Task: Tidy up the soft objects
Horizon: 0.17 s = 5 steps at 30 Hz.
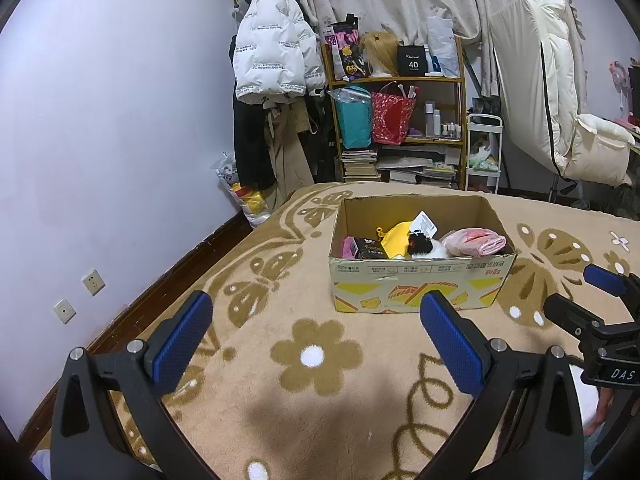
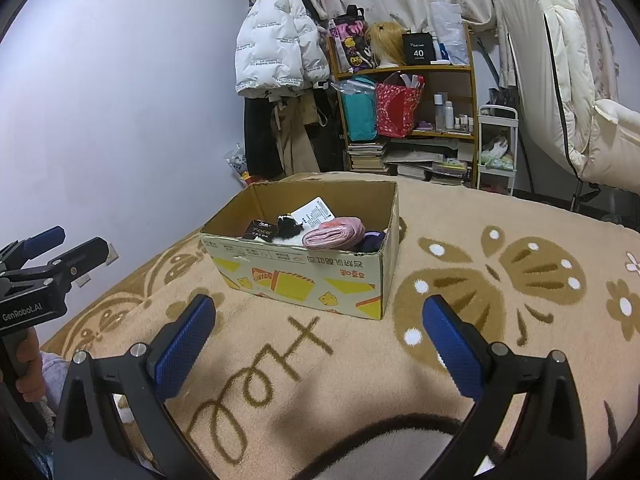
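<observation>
Left wrist view: left gripper (image 1: 316, 328) held above the tan flowered blanket (image 1: 280, 400), its two blue pads spread wide with nothing between them.
Right wrist view: right gripper (image 2: 320, 332) likewise splayed and empty over the blanket, near the woven lettering.
Grippers counted: two, each also seen from the side at the edge of the other's view.
Container: one open cardboard box (image 1: 420, 284) on the blanket beyond both grippers, toward the far edge of the bed; yellow print on its near wall.
Box contents: one folded pink cloth (image 1: 474, 242) against the right end, one black-and-white plush (image 1: 422, 245) with a white paper tag, one yellow item (image 1: 394, 236), one black packet (image 1: 370, 248), something pink at the left end; a dark purple piece shows under the pink cloth in the right wrist view.
Pink cloth: soft, rolled, rising to the rim.
Behind: one shelf (image 1: 400, 112) of bags, bottles and stacked books; one white puffer jacket (image 1: 276, 52) hanging beside it.
</observation>
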Tool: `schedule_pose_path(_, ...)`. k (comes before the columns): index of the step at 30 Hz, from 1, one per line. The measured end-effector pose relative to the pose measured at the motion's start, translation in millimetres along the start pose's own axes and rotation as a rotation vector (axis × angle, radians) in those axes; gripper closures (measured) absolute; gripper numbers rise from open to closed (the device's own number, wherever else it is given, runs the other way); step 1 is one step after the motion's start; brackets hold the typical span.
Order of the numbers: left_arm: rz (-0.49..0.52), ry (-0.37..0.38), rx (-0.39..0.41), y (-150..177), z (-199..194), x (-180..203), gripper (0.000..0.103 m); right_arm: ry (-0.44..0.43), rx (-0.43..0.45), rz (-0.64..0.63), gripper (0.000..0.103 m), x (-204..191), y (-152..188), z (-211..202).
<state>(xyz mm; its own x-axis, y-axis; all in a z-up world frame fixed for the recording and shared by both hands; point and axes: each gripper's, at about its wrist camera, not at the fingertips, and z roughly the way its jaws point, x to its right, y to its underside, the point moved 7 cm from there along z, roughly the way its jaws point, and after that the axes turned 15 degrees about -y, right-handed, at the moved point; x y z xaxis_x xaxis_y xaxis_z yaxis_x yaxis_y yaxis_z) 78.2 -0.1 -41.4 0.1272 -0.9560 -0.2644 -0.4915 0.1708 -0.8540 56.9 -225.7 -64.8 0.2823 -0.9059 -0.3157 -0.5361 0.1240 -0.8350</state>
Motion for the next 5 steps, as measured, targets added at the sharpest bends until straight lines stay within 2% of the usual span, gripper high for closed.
schedule_pose_path(5, 0.004, -0.002, -0.006, 0.1, 1.8, -2.6, 0.0, 0.001, -0.001, 0.0, 0.0, 0.2, 0.0, -0.2)
